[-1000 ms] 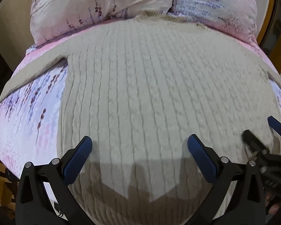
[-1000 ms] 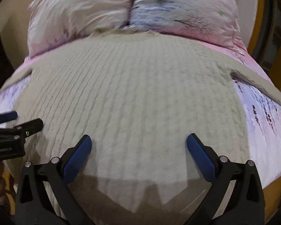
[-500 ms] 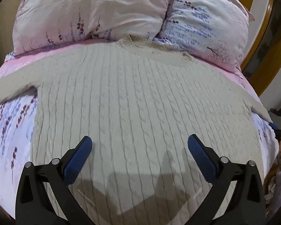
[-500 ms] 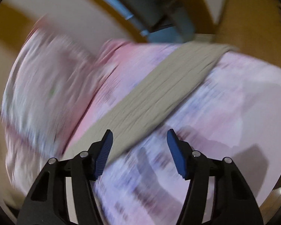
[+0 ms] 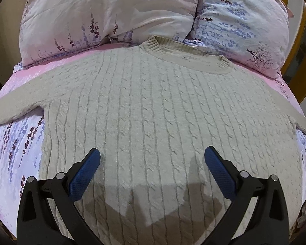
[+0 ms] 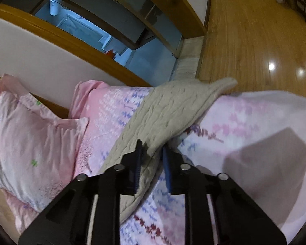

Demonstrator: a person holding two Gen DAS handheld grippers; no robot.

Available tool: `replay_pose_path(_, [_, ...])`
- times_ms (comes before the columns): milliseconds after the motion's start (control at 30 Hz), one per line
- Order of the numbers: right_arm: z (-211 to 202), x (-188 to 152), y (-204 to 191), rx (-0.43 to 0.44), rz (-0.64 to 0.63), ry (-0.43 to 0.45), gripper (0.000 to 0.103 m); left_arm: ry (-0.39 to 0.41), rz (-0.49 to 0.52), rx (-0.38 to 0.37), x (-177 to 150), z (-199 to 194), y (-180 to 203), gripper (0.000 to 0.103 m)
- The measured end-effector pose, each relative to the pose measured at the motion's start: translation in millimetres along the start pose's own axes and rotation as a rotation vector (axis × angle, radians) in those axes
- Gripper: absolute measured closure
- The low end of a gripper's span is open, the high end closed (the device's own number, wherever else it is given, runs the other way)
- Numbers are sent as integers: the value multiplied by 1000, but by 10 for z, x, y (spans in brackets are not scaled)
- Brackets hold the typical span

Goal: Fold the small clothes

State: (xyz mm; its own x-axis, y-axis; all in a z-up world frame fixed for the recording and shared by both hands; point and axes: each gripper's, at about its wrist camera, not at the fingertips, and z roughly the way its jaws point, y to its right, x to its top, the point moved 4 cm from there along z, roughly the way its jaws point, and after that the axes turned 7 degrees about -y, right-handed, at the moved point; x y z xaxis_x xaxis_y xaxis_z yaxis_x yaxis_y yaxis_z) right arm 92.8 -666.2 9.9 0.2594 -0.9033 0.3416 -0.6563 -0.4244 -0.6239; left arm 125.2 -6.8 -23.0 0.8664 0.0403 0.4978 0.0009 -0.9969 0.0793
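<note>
Sweater (image 5: 153, 110) flat, collar toward pillows (image 5: 112, 14)

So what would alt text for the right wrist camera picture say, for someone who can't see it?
The right gripper, with black arms and blue pads, has just been closing and now pinches a sleeve of the beige cable-knit sweater on a pink floral bedsheet. A pink pillow lies left; wooden floor shows beyond.

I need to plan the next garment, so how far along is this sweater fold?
Done: the beige sweater lies spread flat, front up, on the bed sheet, collar toward the pillows. In hand: the right hand-held gripper has just closed on the right sleeve; the left hand-held gripper hovers open over the hem. Left: both sleeves and the body remain unfolded.
</note>
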Motion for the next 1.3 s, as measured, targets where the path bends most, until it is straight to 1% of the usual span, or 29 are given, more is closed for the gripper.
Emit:
replay_pose_path(33, [6, 14, -21, -14, -14, 5, 92, -4, -4, -6, -2, 8, -14, 1])
replay_pose_path(100, [-8, 9, -141, -44, -59, 34, 94, -9, -13, -11, -4, 18, -36, 1])
replay_pose_path(133, [-57, -6, -251, -59, -101, 63, 94, -9, -14, -14, -2, 20, -44, 1])
replay_pose_path(200, [-175, -56, -493, -61, -182, 117, 94, -5, -13, -16, -3, 10, -66, 1])
replay_pose_path(300, [-366, -231, -974, -12, -327, 173, 94, -5, -30, -63, -7, -2, -111, 1])
replay_pose_path(333, [-427, -336, -1182, 15, -387, 185, 94, -2, -42, -78, -13, -12, -131, 1])
replay_pose_path(433, [-538, -655, -1659, 108, -511, 180, 94, 6, -70, -105, -18, -36, -187, 1])
replay_pose_path(500, [-554, -895, -1936, 169, -575, 155, 94, 12, -90, -126, -27, -56, -230, 1])
replay_pose_path(600, [-518, -1360, -2382, 260, -685, 91, 94, 24, -115, -170, -11, -88, -278, 1])
replay_pose_path(700, [-406, -1973, -2759, 351, -785, -21, 94, 49, -142, -214, 11, -140, -343, 1])
replay_pose_path(733, [-321, -2247, -2888, 385, -820, -82, 94, 61, -151, -229, 20, -159, -368, 1])
replay_pose_path(767, [-251, -2443, -2951, 403, -846, -128, 94, 71, -159, -244, 29, -180, -392, 1])
replay_pose_path(800, [-185, -2671, -2996, 413, -878, -176, 94, 88, -172, -270, 45, -208, -441, 1])
replay_pose_path(833, [-69, -2943, -3044, 411, -922, -233, 94, 97, -186, -295, 58, -225, -484, 1])
replay_pose_path(867, [22, -3141, -3041, 403, -954, -272, 94, 102, -210, -328, 76, -239, -544, 1])
replay_pose_path(933, [219, -3575, -3015, 372, -1015, -368, 94, 95, -263, -392, 110, -238, -661, 2])
replay_pose_path(967, [287, -3740, -3012, 364, -1030, -404, 94, 91, -287, -416, 127, -235, -710, 4])
replay_pose_path(1000, [344, -3871, -2984, 358, -1044, -435, 94, 81, -328, -453, 160, -224, -797, 7])
replay_pose_path(1067, [391, -4102, -2926, 348, -1080, -464, 94, 68, -370, -483, 214, -200, -885, 16])
replay_pose_path(1100, [392, -4193, -2929, 348, -1094, -471, 94, 62, -391, -501, 257, -188, -924, 17])
replay_pose_path(1200, [342, -4300, -2951, 371, -1087, -477, 94, 48, -433, -567, 382, -154, -963, 17])
replay_pose_path(1300, [341, -4368, -3003, 368, -1103, -468, 93, 43, -444, -608, 477, -124, -952, 18])
